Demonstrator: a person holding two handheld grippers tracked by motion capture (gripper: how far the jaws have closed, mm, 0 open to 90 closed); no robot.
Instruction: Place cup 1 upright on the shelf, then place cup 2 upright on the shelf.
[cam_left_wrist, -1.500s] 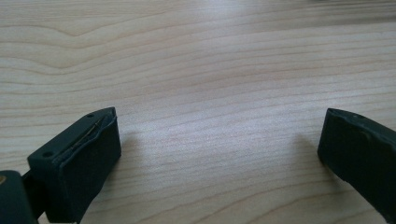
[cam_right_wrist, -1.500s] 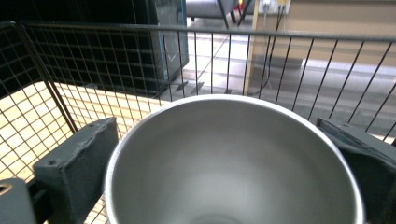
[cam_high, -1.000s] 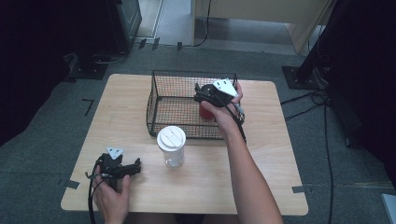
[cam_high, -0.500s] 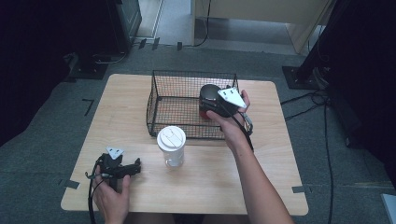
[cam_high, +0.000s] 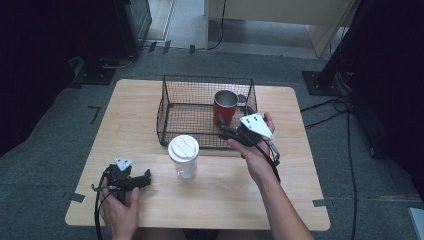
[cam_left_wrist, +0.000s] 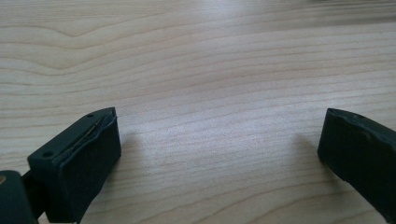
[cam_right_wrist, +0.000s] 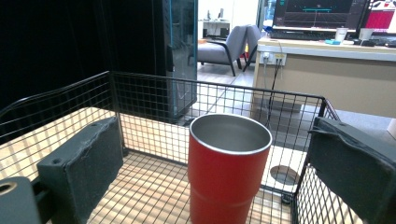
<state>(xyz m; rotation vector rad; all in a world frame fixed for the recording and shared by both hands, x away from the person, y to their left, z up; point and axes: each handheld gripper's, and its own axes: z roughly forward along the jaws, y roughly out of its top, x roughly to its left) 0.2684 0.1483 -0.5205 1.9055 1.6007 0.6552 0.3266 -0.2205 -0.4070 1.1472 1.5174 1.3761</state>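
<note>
A red metal cup (cam_high: 225, 107) stands upright and free in the right part of the black wire basket (cam_high: 170, 107). In the right gripper view the red cup (cam_right_wrist: 228, 172) rises between my two wide-apart jaws, touching neither. My right gripper (cam_high: 226, 134) is open at the basket's near right side and points at the cup; the same gripper (cam_right_wrist: 218, 136) holds nothing. My left gripper (cam_high: 146, 178) rests low on the table at the front left. Seen from its own camera, the left gripper (cam_left_wrist: 219, 140) is open over bare wood.
A clear cup with a white lid (cam_high: 183, 155) stands on the wooden table (cam_high: 300, 190) just in front of the basket, between the two hands. Cables trail from both grippers. Dark floor and equipment stands surround the table.
The right gripper set the red cup down in the basket, let go and drew back toward the near side. The left gripper has stayed put.
</note>
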